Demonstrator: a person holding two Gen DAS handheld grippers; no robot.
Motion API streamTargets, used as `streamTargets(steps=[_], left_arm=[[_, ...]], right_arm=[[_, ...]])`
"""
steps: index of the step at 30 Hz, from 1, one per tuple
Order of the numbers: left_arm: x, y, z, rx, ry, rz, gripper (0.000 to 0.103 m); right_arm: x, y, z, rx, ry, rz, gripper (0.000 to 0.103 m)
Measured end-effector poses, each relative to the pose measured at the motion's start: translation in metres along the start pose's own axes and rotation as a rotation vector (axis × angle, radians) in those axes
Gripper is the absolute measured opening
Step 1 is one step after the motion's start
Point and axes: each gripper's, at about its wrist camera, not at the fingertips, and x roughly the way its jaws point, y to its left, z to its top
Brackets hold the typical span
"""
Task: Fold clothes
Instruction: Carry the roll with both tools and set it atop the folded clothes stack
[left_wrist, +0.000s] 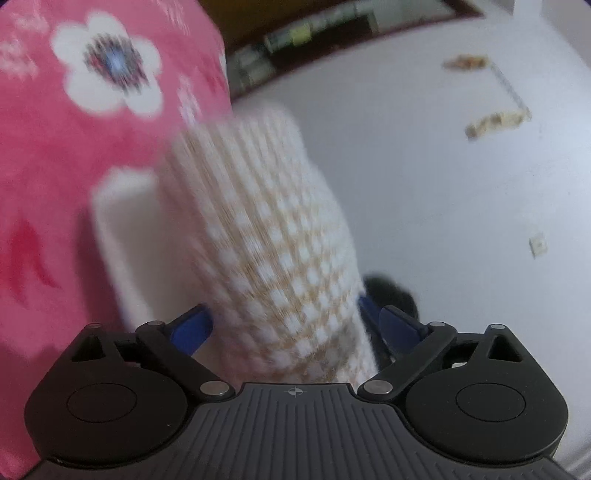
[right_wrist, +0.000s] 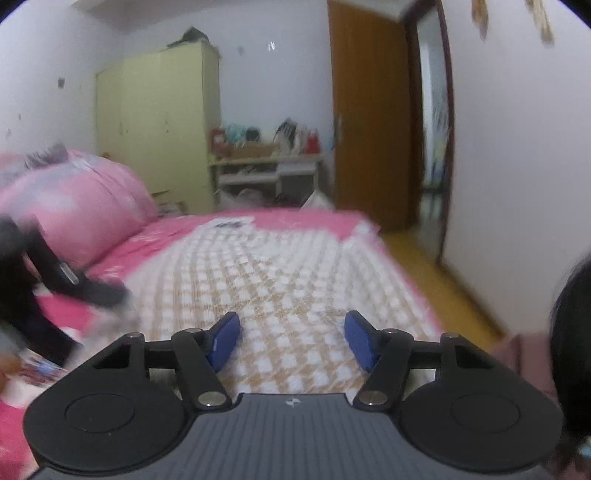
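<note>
Checked cloth (right_wrist: 280, 280), white-and-tan, lies spread flat on the pink bed (right_wrist: 122, 251); blurred. Left gripper (left_wrist: 284, 325) is clamped on a bunched fold of it, lifted up. Right gripper (right_wrist: 291, 339) hangs over the cloth, jaws partly apart, gripping nothing.

Both wrist views look along their fingers, sharing the checked cloth (left_wrist: 273, 251) (blurred).

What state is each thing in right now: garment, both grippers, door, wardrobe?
Garment: spread on the bed, one part lifted.
Left gripper: garment bunched between its fingers; grip unclear.
Right gripper: open, nothing held, above the garment.
Door: open.
Wardrobe: closed.
</note>
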Motion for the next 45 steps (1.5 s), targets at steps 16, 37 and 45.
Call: streamTargets(steps=[16,37,45], left_arm=[[0.090,-0.070,-0.011,0.887,-0.179,0.412,0.095],[0.027,-0.082,-0.009,0.739,-0.175,0.293,0.102],[-0.067,-0.098,-0.058,0.803,-0.100,0.237,0.103]], right_arm=[[-0.015,-0.013,-0.012,0.036,-0.034,-0.118,0.066],[-0.133,-0.006,-0.032,0.167,-0.065,-0.096,0.072],[-0.237,0.043,-0.069,0.196,-0.063,-0.122,0.100]])
